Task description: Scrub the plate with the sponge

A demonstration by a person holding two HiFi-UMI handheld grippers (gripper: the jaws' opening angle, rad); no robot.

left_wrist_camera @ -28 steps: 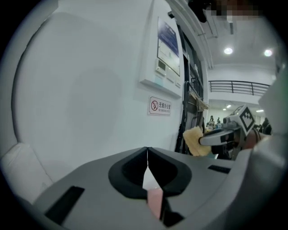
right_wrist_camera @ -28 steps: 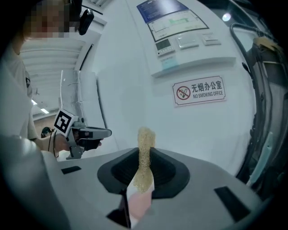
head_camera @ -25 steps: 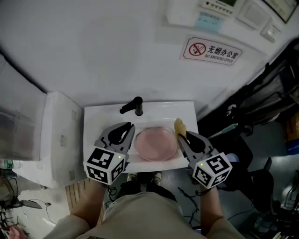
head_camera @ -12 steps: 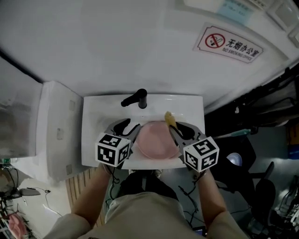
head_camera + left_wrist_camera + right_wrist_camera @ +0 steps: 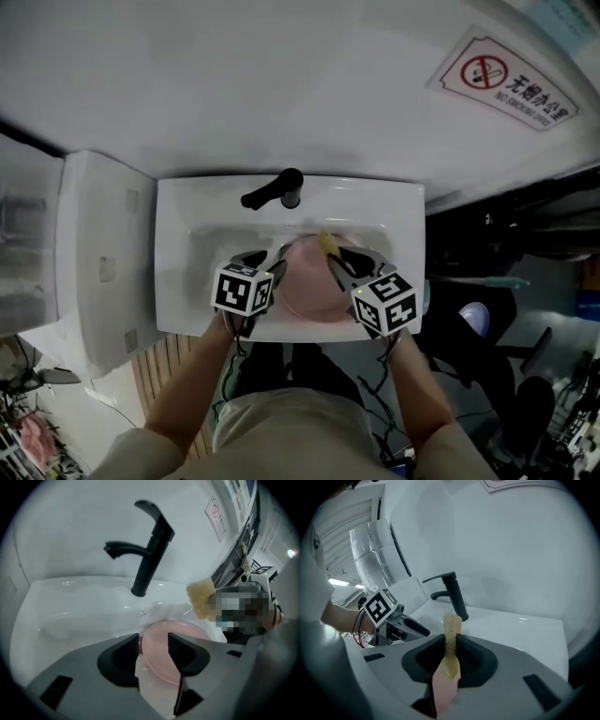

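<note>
A: Where is the round pink plate [image 5: 305, 281] lying?

B: It is lying in the bowl of the white ceramic sink [image 5: 178, 253], in front of the black single-lever tap [image 5: 277, 190]. The person is leaning over it with both tools lowered into the bowl.

A: What is the left tool [image 5: 267, 260] doing?

B: Its jaws have just been opening and are standing wide apart. In the left gripper view the near rim of the plate is showing between the two dark pads, but the pads are not pressing on it.

A: And the right tool [image 5: 342, 258]?

B: It is clamping the yellow coarse-fibred sponge [image 5: 325, 242]. In the right gripper view the sponge is sticking up on edge from between the pads, squeezed thin where they are gripping it. From the head view it is hanging over the far right part of the plate; whether it is touching the plate cannot be told.

A: Is any writing showing?

B: A white sign with a red border [image 5: 511, 80] is hanging on the wall above the sink at the right. It is carrying a crossed-out cigarette in a red circle and the characters 无烟办公室; the smaller line beneath them is too small to read. Each tool is also bearing a cube of black-and-white square markers.
</note>
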